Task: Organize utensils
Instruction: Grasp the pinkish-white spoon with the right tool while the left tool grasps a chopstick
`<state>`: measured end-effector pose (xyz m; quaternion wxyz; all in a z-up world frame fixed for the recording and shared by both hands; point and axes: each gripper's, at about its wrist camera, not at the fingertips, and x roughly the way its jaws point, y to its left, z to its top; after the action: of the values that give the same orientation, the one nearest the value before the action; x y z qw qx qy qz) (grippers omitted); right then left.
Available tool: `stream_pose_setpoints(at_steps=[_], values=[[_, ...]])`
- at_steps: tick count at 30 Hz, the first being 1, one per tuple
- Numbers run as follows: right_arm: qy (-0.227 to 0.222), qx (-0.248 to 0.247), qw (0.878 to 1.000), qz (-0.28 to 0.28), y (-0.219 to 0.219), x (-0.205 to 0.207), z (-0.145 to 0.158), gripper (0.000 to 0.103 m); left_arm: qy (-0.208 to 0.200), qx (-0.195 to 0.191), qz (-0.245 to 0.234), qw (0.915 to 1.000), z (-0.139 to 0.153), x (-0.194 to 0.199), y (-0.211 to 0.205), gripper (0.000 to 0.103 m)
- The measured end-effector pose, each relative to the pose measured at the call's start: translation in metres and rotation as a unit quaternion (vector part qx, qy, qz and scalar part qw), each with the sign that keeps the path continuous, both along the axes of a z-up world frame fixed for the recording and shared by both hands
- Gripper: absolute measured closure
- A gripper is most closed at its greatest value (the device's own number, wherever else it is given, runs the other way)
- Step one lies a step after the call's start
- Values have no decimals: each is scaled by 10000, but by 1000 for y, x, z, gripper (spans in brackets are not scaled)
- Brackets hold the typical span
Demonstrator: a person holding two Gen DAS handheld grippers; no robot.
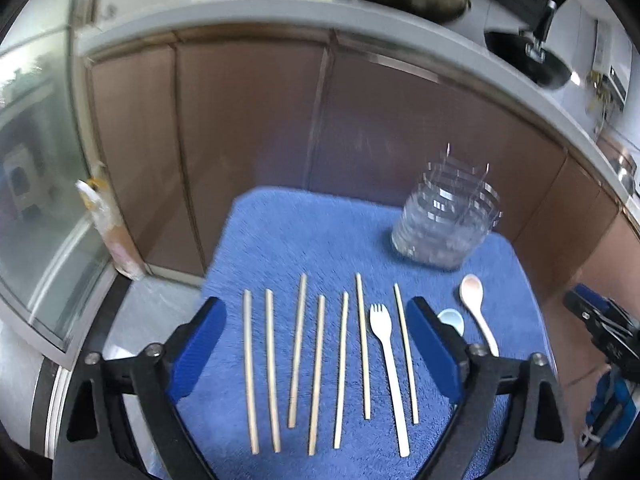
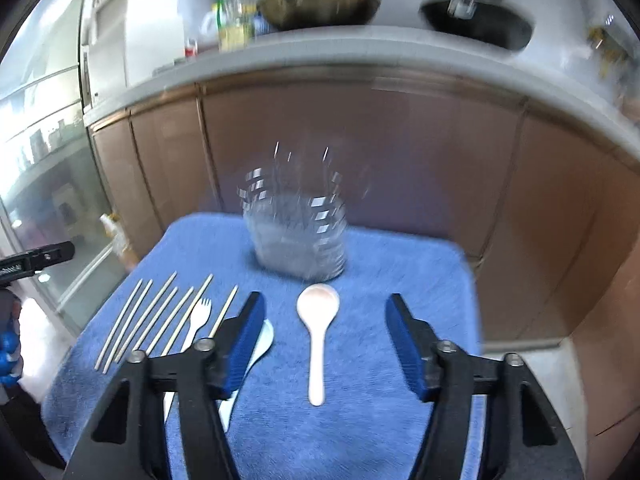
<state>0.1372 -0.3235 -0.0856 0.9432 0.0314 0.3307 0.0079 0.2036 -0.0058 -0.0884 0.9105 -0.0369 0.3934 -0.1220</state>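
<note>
Writing on the left gripper (image 2: 36, 258) is too blurred to read.

Both wrist cams look steeply down, close over the blue towel (image 1: 320, 236), facing the cabinets (image 2: 360, 140). Left sits further left. Shared: clear container (image 1: 444, 220), chopsticks (image 2: 140, 320), spoon (image 2: 318, 320).

- blue towel (image 1: 320, 232) covers the support surface
- seven wooden chopsticks (image 1: 318, 372) in a row
- white fork (image 1: 386, 364) among them
- pale blue spoon (image 1: 450, 318), white spoon (image 2: 317, 332) beside
- clear holder (image 2: 298, 236) at back
</note>
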Motion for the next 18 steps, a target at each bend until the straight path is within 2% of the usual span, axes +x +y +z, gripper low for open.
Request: stream_pose_setpoints(at_steps=[3, 7, 8, 11, 15, 18], values=[[461, 306, 9982, 215, -11, 33, -24, 50, 569, -95, -213, 9981, -20, 31, -5, 36], [809, 439, 9950, 380, -19, 62, -47, 58, 1163, -158, -285, 9927, -43, 67, -4, 57], [887, 460, 9941, 429, -21, 68, -51, 63, 1268, -173, -295, 9913, -48, 73, -4, 59], [1092, 532, 9911, 550, -28, 85, -62, 65, 1593, -120, -342, 9866, -63, 93, -7, 63], [1306, 580, 9875, 669, -31, 99, -74, 68, 2054, -28, -376, 9779, -87, 116, -9, 77], [1430, 637, 9845, 787, -34, 111, -82, 70, 2223, 85, -340, 9744, -98, 126, -11, 78]])
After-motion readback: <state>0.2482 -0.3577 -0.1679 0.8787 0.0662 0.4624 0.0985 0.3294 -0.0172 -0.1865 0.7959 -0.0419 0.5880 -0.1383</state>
